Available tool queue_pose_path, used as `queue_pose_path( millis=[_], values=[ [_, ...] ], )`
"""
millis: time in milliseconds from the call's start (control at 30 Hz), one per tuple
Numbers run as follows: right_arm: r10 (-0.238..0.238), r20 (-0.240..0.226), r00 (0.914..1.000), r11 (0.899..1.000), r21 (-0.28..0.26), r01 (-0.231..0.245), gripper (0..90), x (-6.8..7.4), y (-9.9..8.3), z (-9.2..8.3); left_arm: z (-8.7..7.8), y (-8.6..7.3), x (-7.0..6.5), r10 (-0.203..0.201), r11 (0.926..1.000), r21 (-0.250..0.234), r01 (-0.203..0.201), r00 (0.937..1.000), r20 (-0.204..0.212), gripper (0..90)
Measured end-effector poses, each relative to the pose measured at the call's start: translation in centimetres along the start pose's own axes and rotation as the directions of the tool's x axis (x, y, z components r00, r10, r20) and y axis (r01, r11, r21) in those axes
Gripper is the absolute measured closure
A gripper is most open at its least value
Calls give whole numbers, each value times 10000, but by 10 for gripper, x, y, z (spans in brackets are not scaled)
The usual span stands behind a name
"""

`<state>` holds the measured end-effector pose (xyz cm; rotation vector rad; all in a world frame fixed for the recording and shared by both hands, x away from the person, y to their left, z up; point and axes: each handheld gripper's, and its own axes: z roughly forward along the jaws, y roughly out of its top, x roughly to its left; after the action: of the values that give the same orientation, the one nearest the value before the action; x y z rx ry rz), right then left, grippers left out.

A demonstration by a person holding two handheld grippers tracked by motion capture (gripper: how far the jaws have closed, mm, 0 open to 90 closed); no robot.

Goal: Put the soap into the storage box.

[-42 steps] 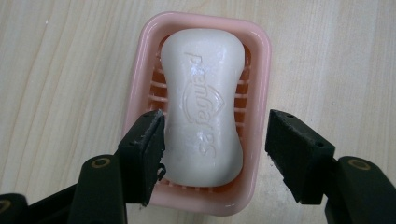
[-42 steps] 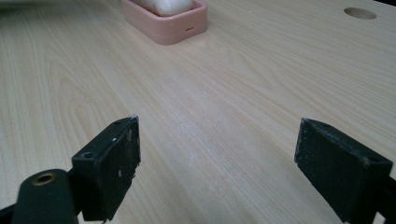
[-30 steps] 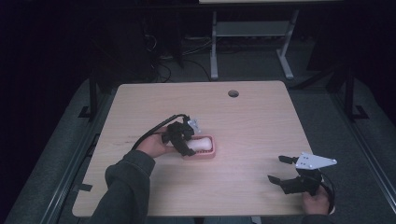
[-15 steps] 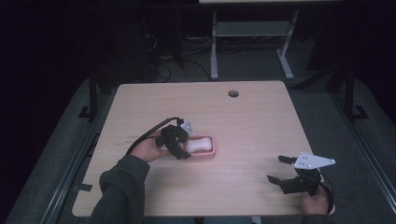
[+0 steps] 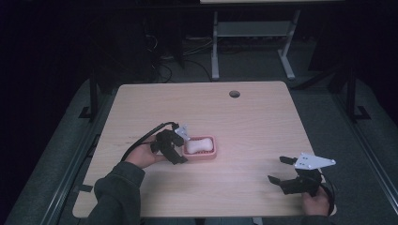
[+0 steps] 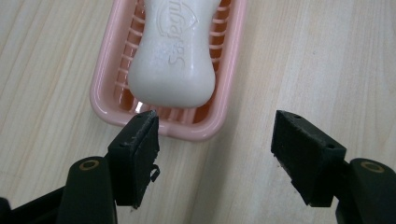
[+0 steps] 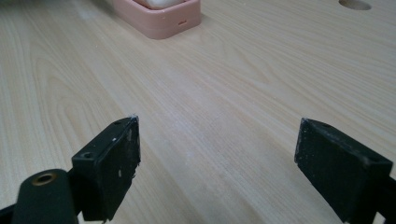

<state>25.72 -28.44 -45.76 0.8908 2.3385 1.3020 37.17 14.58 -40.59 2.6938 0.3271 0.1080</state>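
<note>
A white bar of soap [image 6: 173, 60] lies in a pink soap dish [image 6: 105, 105] on the wooden surface [image 5: 263, 136], a little left of the middle as the high view shows it. My left gripper [image 5: 180, 147] sits just beside the dish's left end, held low in my left hand [image 5: 143, 157], and its jaws have just been opening; they now stand apart with nothing between them. In the left gripper view, the tip of one jaw reaches the near rim of the dish, just under the rounded end of the soap, while the other jaw is off to the side over bare wood; I cannot tell whether that first jaw touches the rim. The soap has raised lettering on its top and rests lengthwise on the dish's ribbed floor. My right gripper [image 5: 281, 171] is well apart from the dish, near the front right corner of the surface, its jaws open wide and holding nothing. In the right gripper view the dish stands far off at the top, with only wood grain between the jaws. A round hole [image 5: 234, 93] sits near the far edge of the surface.
</note>
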Motion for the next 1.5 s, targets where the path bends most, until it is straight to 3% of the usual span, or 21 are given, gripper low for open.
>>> queue_pose_path(
  millis=[1500],
  values=[
    [274, 423, 9987, 9992, 265, -286, 135, -2, -4, -1, -16, -60, -23, -311, 9992, -258, 302, 9990, -324, 297]
  ],
)
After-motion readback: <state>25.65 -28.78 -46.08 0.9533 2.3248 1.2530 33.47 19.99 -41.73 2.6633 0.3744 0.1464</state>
